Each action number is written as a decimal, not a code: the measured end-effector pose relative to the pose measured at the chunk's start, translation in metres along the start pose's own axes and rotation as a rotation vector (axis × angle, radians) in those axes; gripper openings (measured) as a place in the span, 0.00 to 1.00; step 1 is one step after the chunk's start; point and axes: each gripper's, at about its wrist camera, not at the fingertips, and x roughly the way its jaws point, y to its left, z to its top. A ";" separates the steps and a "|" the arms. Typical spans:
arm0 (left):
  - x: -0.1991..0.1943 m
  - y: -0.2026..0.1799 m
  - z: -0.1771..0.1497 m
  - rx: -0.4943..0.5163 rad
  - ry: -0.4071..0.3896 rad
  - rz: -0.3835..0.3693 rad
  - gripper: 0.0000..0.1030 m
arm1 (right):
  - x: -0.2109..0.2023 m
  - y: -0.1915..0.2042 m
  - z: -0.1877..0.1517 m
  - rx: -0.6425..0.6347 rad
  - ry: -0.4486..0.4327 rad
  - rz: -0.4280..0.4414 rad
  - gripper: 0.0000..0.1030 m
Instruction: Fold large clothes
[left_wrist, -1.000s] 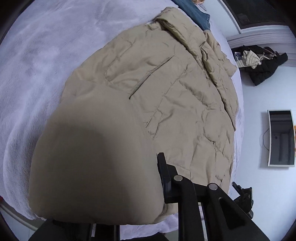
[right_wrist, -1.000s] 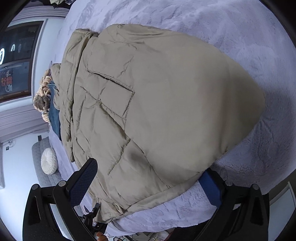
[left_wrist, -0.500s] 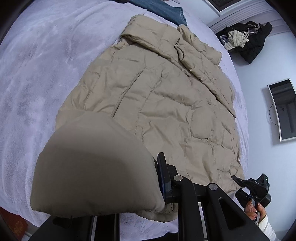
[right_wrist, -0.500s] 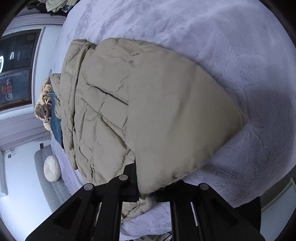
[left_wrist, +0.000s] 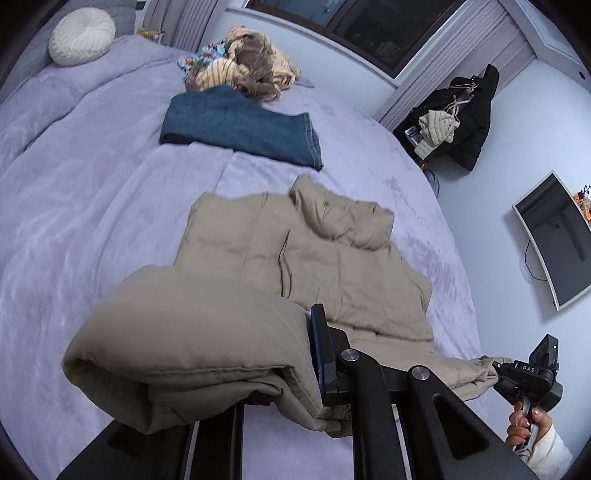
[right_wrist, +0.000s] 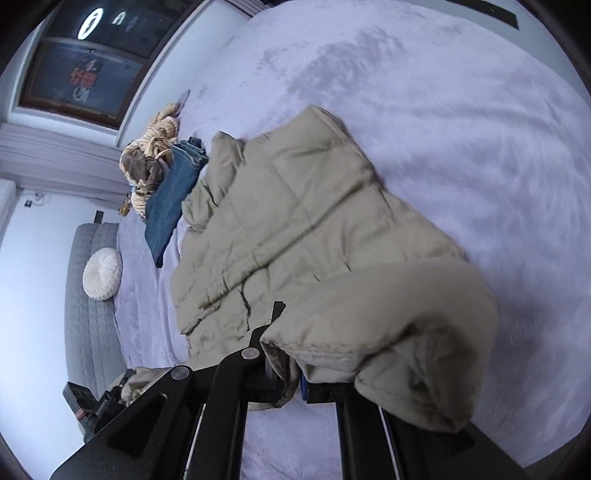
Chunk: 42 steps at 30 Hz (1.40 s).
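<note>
A beige puffer jacket (left_wrist: 332, 266) lies lengthwise on the lavender bed (left_wrist: 74, 206), collar at the far end. Its near hem is raised off the bed and curls over in a thick roll. My left gripper (left_wrist: 284, 373) is shut on one hem corner, jaws still closing; fabric hides its left finger. In the right wrist view, my right gripper (right_wrist: 291, 380) is shut on the other corner of the jacket (right_wrist: 295, 221). Each view shows the other gripper at its edge: the right gripper (left_wrist: 517, 373) held by a hand (left_wrist: 524, 424), the left gripper (right_wrist: 110, 398) at lower left.
Folded blue jeans (left_wrist: 240, 125) lie beyond the collar, with a heap of striped clothes (left_wrist: 243, 70) behind them. A round white cushion (left_wrist: 81, 37) sits at the headboard. A black coat (left_wrist: 465, 122) hangs by the wall and a screen (left_wrist: 554, 236) stands right of the bed.
The right gripper went from wide open to shut on the hem. Both grippers rose with the hem, lifting it off the bed, and the views tilted up toward the far bed.
</note>
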 end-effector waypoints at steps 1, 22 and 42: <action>0.008 -0.009 0.018 0.022 -0.019 0.018 0.16 | 0.003 0.010 0.016 -0.036 -0.003 -0.004 0.06; 0.273 0.039 0.108 0.093 0.090 0.303 0.16 | 0.230 0.024 0.187 -0.114 0.007 -0.090 0.06; 0.253 -0.011 0.107 0.241 0.034 0.158 0.44 | 0.228 0.094 0.143 -0.451 0.097 -0.060 0.14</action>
